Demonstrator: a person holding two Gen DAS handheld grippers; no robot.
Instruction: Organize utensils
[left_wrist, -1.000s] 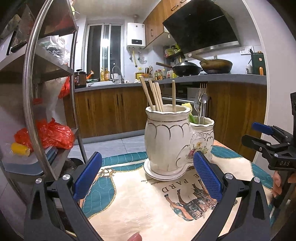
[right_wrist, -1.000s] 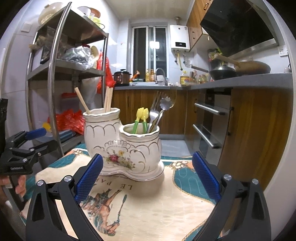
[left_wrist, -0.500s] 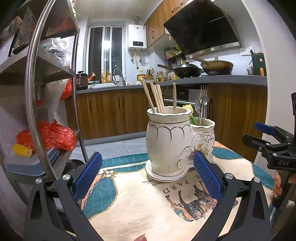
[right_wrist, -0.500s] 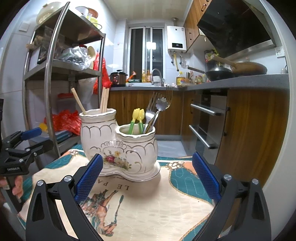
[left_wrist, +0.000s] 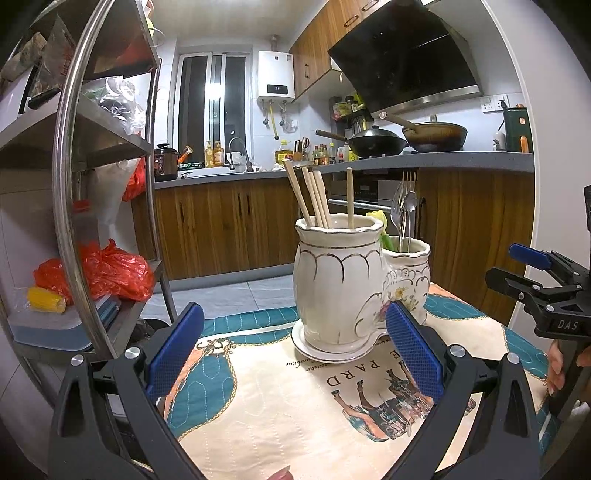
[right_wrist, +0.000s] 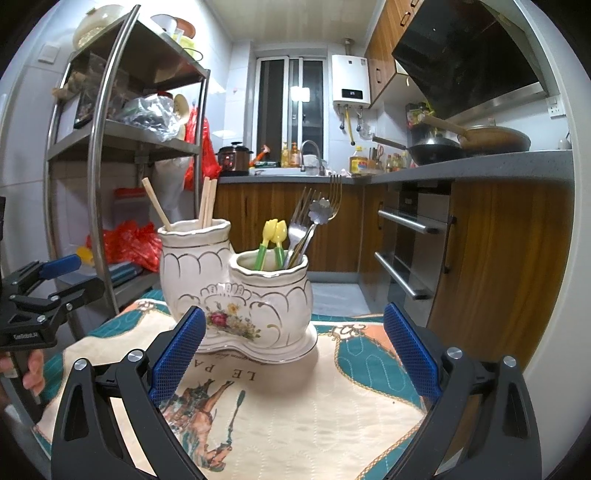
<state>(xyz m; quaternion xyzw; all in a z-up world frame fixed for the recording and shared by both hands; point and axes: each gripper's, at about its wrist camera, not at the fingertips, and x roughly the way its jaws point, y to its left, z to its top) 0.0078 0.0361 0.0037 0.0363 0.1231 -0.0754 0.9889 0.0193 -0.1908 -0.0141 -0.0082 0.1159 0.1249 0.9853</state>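
In a kitchen of wood cabinets (right_wrist: 495, 254) and a steel shelf rack (right_wrist: 99, 155), a quilted cloth covers the tabletop (right_wrist: 295, 398), where the glossy scalloped ceramic holder (right_wrist: 236, 291) keeps wooden chopsticks (left_wrist: 314, 195) and metal forks (right_wrist: 306, 225), while left gripper (left_wrist: 295, 354) and right gripper (right_wrist: 291, 350) hover with fingers spread wide, empty.

Your two fisheye views are evenly lit by warm indoor light from overhead, bright enough that you can read the print on the quilted cream-and-teal tablecloth (left_wrist: 266, 398). A lamp reflection glares white in the dark sliding window (right_wrist: 300, 93). The white ceramic double utensil holder with gold trim (right_wrist: 236, 291) throws only a soft shadow to its right. You get strong barrel distortion: the steel shelf rack's post (left_wrist: 66, 206) bows into a curve, and black vignette fills the corners. Focus is sharp throughout, with no motion blur.
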